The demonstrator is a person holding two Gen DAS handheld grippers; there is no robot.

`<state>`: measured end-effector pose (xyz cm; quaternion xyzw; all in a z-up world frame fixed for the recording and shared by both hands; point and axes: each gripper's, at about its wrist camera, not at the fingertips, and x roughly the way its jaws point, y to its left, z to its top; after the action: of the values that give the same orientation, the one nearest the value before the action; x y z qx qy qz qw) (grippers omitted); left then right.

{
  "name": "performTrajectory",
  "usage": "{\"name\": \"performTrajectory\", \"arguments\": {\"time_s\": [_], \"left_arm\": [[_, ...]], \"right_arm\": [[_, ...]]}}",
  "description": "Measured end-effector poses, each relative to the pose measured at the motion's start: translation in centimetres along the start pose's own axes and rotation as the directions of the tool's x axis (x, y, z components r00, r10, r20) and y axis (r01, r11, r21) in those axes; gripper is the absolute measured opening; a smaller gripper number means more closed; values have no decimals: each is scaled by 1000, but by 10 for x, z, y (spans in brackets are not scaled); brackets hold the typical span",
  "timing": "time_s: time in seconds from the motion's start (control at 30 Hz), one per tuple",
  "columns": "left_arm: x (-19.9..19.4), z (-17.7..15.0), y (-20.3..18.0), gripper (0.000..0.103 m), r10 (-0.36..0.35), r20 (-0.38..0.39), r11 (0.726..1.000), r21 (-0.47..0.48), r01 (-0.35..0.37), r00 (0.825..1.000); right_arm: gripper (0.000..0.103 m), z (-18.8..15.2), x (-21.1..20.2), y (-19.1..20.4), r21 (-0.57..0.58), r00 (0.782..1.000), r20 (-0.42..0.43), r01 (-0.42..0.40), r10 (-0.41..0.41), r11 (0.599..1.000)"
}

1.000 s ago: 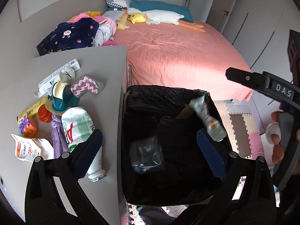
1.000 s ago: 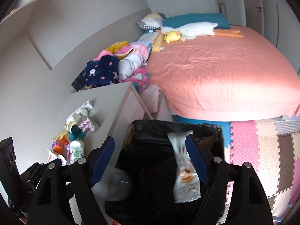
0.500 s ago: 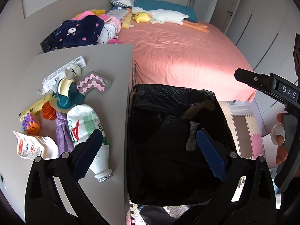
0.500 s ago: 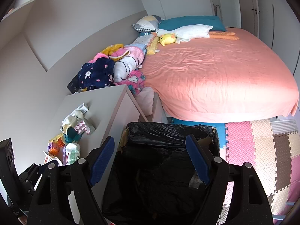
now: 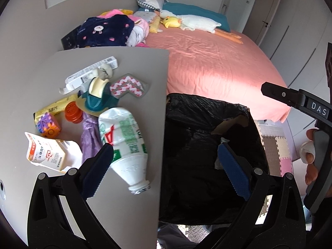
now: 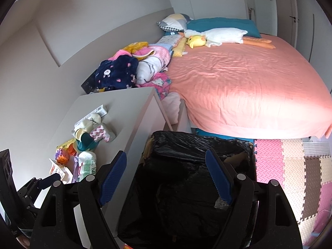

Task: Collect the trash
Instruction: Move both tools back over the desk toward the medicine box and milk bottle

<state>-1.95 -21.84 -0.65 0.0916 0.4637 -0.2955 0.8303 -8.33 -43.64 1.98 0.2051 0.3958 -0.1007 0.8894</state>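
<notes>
Both grippers are drifting off the bin toward the table, wrapper already dropped. Left gripper point(image 5: 164, 166), fingers released, is nearing the crushed bottle point(image 5: 122, 139) by the table's right edge; straddle its middle. Right gripper point(image 6: 166, 176), also released, is hovering over the bin point(image 6: 197, 145).

Each handheld gripper point(image 5: 164, 166) has a black plastic frame, silver screws and ridged blue finger pads point(image 5: 232, 174). One side bar reads "DAS" in white.
</notes>
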Motion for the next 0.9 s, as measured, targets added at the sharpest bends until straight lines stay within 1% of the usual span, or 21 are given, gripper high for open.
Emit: {"name": "performTrajectory", "arguments": {"time_s": [0.3,0.4,0.77,0.9], "left_arm": [[-9,-12,40,97,49,9,996,-80,-49,999],[-11,-18,53,97,68,7,992,-109,-66,998],[-23,-40,105,97,129,-5,965,-231,-126,992],[-24,-46,117,97,158,-12,954,-255,-156,987]], "right_arm": [[79,-4,14,35,-57,999,-29,-39,38,998],[81,-6,21,50,-81,998,-41,-55,51,995],[82,-19,43,101,-165,988,-109,-126,109,978],[82,-24,51,117,-188,984,-131,-148,124,971]]}}
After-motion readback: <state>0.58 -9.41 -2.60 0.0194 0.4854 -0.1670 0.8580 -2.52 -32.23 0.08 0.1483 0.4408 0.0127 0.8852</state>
